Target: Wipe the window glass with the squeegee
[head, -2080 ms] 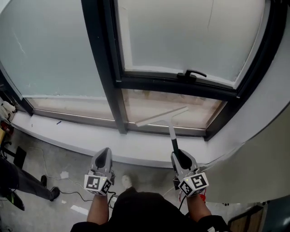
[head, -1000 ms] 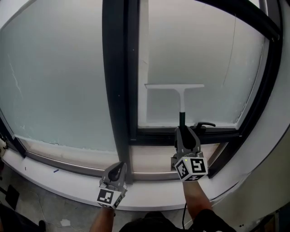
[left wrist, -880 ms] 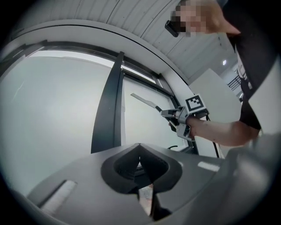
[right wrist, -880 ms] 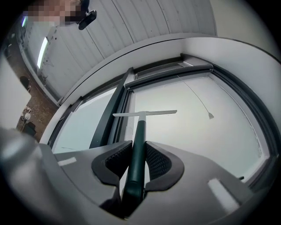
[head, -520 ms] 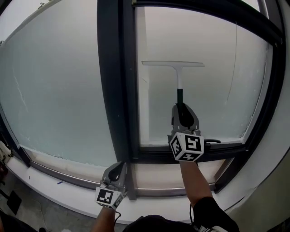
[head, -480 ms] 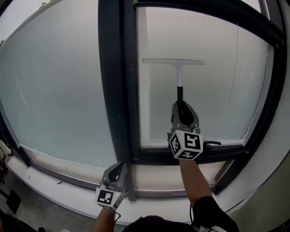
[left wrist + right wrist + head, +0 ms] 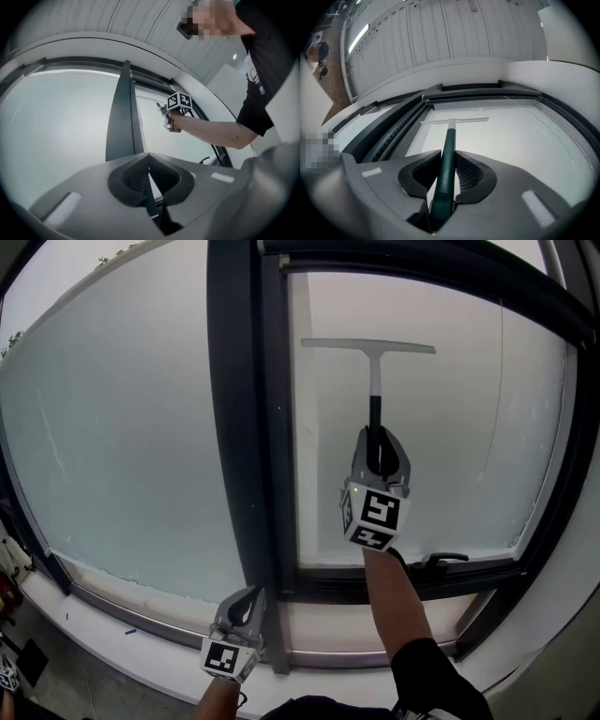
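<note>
The right gripper [image 7: 378,454] is raised high against the right-hand pane of window glass [image 7: 459,437], its jaws clamped on the dark green handle of the squeegee [image 7: 374,381]. The right gripper view shows that handle running straight up between the two ribbed pads. The pale blade sits level near the top of the pane, just below the dark upper frame [image 7: 422,273], with its left end close to the thick upright post [image 7: 234,427] that divides the two panes. It appears to lie on the glass, though no view confirms the contact. The left gripper [image 7: 244,607] hangs low by the foot of that post, near the sill [image 7: 131,610]. Its jaws are together with nothing between them, and it takes no part in the work. With the blade at the top and the arm stretched upward, this looks like the start of a downward stroke. The next move probably calls for drawing the squeegee straight down with the blade level and pressed evenly so that no streak is left. The stroke should end above the lower frame, where the black window handle [image 7: 441,561] sticks out to the right of the forearm. The blade spans only the left and middle of this pane, so the strip on the right would likely need a separate pass.
</note>
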Action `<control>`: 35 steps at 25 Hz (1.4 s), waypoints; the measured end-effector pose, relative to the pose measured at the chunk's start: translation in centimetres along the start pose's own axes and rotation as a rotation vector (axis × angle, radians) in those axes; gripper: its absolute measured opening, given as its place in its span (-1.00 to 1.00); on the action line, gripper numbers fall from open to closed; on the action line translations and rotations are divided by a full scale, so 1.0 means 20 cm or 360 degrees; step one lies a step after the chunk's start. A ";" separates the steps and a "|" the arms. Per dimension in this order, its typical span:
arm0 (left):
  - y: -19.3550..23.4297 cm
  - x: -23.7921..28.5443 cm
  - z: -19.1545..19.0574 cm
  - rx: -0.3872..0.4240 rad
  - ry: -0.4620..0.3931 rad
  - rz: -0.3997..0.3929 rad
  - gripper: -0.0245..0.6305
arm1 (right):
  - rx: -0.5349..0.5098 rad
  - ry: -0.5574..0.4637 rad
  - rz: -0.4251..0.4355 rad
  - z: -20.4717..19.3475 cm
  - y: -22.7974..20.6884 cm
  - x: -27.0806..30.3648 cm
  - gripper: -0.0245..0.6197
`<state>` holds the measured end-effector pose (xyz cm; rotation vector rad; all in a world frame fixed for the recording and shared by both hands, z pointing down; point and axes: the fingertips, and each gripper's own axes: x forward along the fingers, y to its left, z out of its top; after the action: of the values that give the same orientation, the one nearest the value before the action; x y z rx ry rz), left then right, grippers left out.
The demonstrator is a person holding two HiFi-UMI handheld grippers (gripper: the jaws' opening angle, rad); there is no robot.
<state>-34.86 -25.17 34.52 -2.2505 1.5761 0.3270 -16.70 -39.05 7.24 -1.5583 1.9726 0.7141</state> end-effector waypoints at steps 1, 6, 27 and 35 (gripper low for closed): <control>0.01 -0.01 0.00 0.0001 -0.0008 0.0023 -0.93 | -0.0017 -0.0003 0.0006 0.00 0.01 0.01 -0.63; 0.01 -0.03 -0.04 -0.0017 0.0038 0.0013 -0.93 | -0.0016 0.0051 0.0008 -0.08 0.03 0.02 -0.63; -0.08 -0.08 -0.12 -0.0122 0.0089 -0.0048 -0.93 | -0.0006 0.0161 -0.0022 -0.19 0.08 -0.09 -0.63; -0.09 -0.11 -0.15 -0.0169 0.0116 -0.0022 -0.93 | 0.0016 0.0190 -0.0012 -0.25 0.09 -0.16 -0.63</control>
<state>-34.01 -24.06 38.39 -2.3770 1.6142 0.3359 -18.09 -39.76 13.20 -1.6359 2.0515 0.6201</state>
